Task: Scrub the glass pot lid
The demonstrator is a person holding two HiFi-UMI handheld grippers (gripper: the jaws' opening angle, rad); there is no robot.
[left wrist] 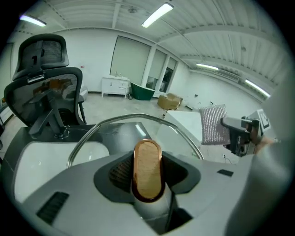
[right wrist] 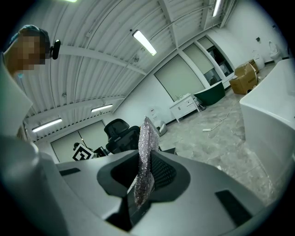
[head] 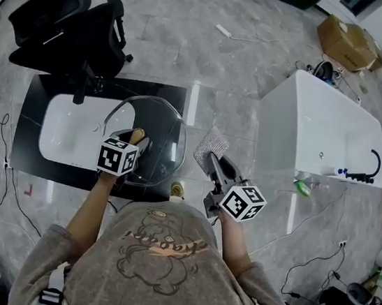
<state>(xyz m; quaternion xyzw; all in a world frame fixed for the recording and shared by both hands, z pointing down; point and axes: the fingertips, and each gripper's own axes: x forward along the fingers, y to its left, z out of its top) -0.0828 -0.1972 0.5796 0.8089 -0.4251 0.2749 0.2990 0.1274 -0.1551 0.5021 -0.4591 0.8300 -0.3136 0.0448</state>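
The glass pot lid (head: 157,131) is a clear dome with a metal rim and a wooden knob (head: 138,135). It is held on edge above the black counter. My left gripper (head: 133,143) is shut on that knob, which shows as a copper-rimmed wooden oval (left wrist: 147,169) between the jaws, with the lid's rim (left wrist: 138,115) arching behind it. My right gripper (head: 213,161) is shut on a silvery scrubbing cloth (head: 211,143), just right of the lid and apart from it. The cloth (right wrist: 145,159) stands upright between the right jaws. From the left gripper view, the cloth (left wrist: 213,124) hangs at the right.
A white sink basin (head: 74,130) is set in the black counter (head: 27,157) under the lid. A black office chair (head: 68,22) stands behind it. A white bathtub (head: 322,124) with a black tap lies to the right. A cardboard box (head: 347,42) sits on the marble floor beyond.
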